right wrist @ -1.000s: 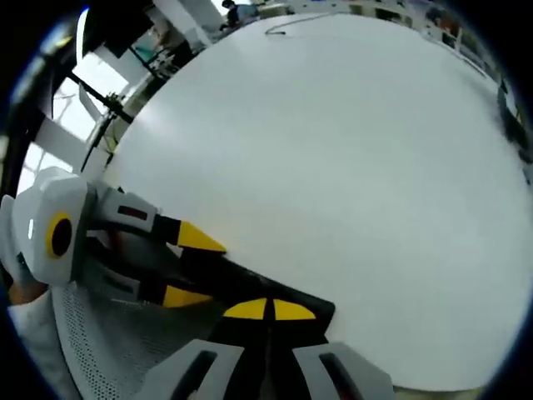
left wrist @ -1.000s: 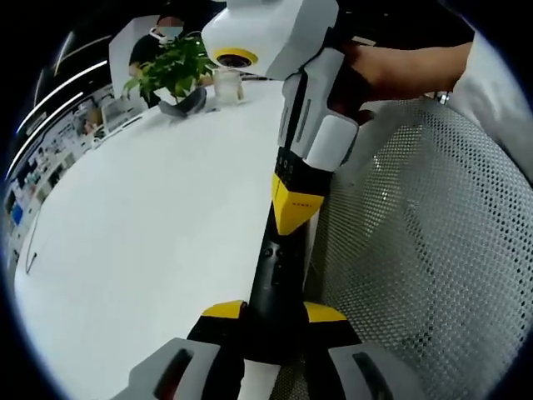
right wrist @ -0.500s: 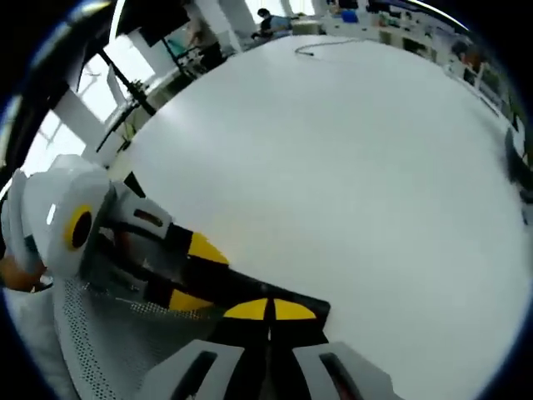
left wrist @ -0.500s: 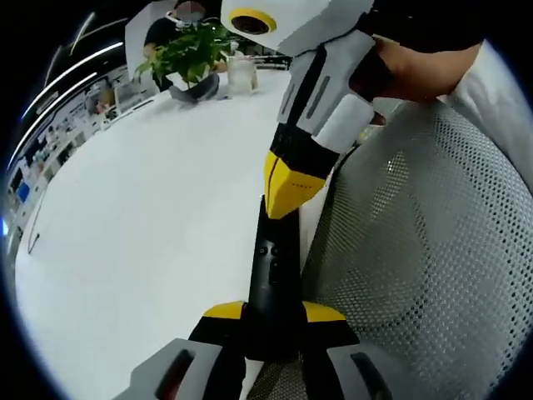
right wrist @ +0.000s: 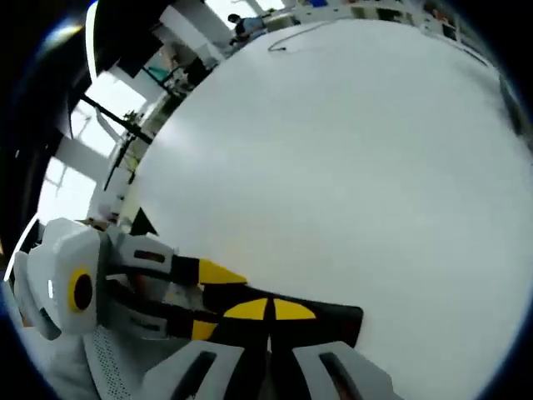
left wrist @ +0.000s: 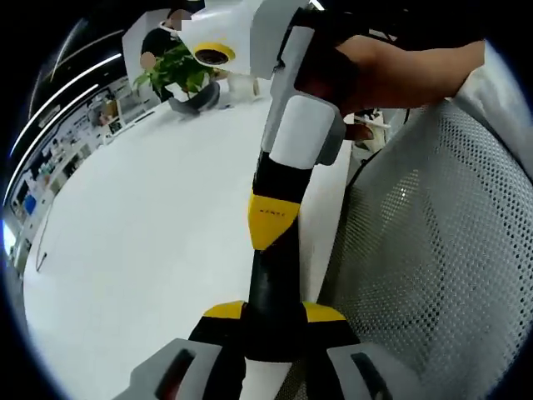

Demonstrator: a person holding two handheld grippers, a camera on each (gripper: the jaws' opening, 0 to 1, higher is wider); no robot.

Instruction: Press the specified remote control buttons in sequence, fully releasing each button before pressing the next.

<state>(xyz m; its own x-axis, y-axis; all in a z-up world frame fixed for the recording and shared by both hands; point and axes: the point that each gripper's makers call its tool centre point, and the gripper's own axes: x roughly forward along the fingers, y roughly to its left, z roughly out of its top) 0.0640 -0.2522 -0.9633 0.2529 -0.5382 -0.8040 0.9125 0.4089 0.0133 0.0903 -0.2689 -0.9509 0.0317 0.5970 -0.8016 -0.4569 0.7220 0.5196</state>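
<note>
A slim black remote [left wrist: 271, 283] juts out over the white table's edge, and my left gripper [left wrist: 273, 312] is shut on its near end. My right gripper [left wrist: 269, 221] comes down from above with its yellow jaws shut together, the tip resting on the remote's top face and hiding the buttons. A hand [left wrist: 391, 71] holds that gripper. In the right gripper view, my right gripper [right wrist: 268, 310] is shut, tip on the remote [right wrist: 333, 318]. The left gripper [right wrist: 210, 302] clamps the remote from the left.
The white table [left wrist: 141, 225] spreads to the left, with a potted plant [left wrist: 179, 71] and a glass [left wrist: 241, 83] at its far end. A grey mesh chair [left wrist: 433, 275] stands close on the right. A thin cable [right wrist: 291, 37] lies at the table's far side.
The right gripper's tip has slid down the remote toward my left jaws, covering the buttons that showed half a second ago. The left grip on the remote is unchanged; both views have shifted.
</note>
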